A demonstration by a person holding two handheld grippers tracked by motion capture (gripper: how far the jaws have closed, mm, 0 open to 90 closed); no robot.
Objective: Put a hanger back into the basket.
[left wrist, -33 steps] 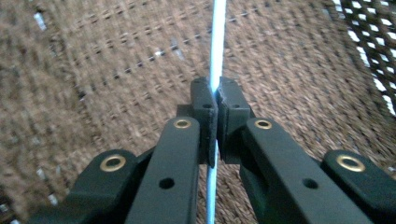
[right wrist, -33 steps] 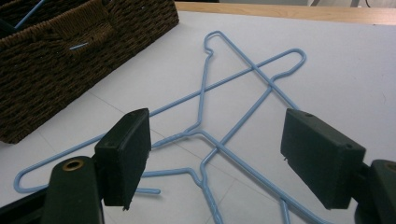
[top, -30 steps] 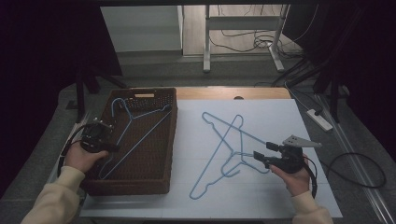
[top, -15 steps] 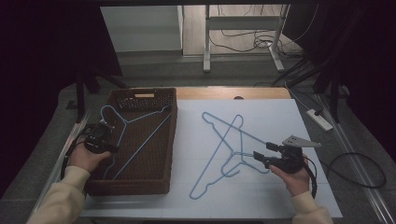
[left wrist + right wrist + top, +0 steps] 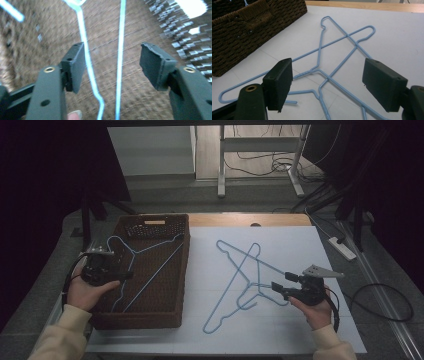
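Left claw (image 5: 124, 276): black, two flat rubbery pads, jaws spread wide and empty; held in the left hand (image 5: 86, 290) over the basket's left rim, pointing right.

Woven basket (image 5: 145, 317): dark brown wicker, rectangular, with a handle slot in its far wall; stands at the left of the bench (image 5: 280, 220). Inside, one thin pale-blue wire hanger (image 5: 150, 270) lies on the woven floor; in the left claw's own view two of its strands run up between the pads, the left strand close beside the left pad.

White sheet (image 5: 310, 250): smooth, covers the wooden bench.

Two blue wire hangers (image 5: 235, 280): triangular, crossed over one another on the sheet, right of the basket.

Right claw (image 5: 276, 288): black, jaws apart, empty, just beside the hangers' right ends, pointing left.
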